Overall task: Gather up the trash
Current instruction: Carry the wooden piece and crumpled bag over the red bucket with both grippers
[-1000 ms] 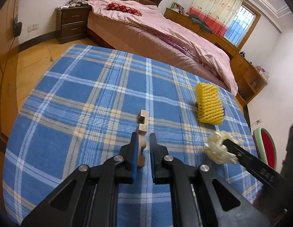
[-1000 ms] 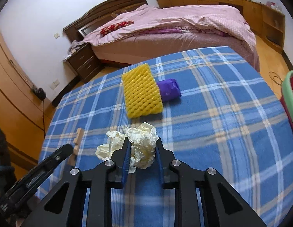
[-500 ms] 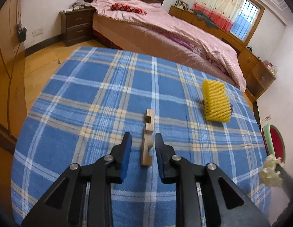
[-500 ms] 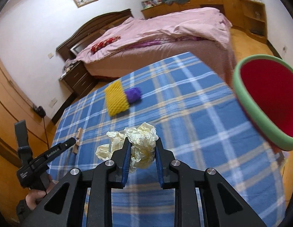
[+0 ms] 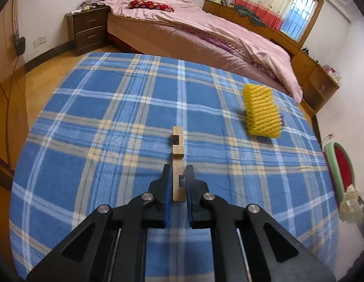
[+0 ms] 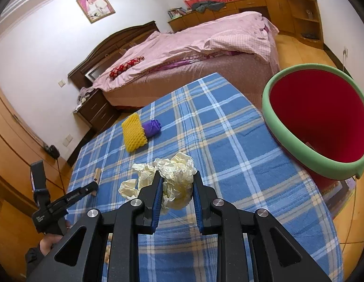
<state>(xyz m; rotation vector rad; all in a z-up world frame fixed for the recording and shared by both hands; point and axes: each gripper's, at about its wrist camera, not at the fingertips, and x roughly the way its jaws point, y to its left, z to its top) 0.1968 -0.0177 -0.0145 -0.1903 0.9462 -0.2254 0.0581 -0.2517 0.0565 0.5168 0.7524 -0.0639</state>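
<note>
Currently both grippers hold trash over the table.
Left gripper has just closed its jaws onto the near end of the notched wooden piece lying on the table. Right gripper clamps crumpled cream paper; the red bin stands ahead to its right.

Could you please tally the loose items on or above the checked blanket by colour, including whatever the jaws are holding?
Yellow: 1, the foam net sleeve
Purple: 1, the purple bundle beside it
Cream: 1, the crumpled paper in the right gripper
Tan: 1, the notched wooden piece in the left gripper
Total: 4
</note>
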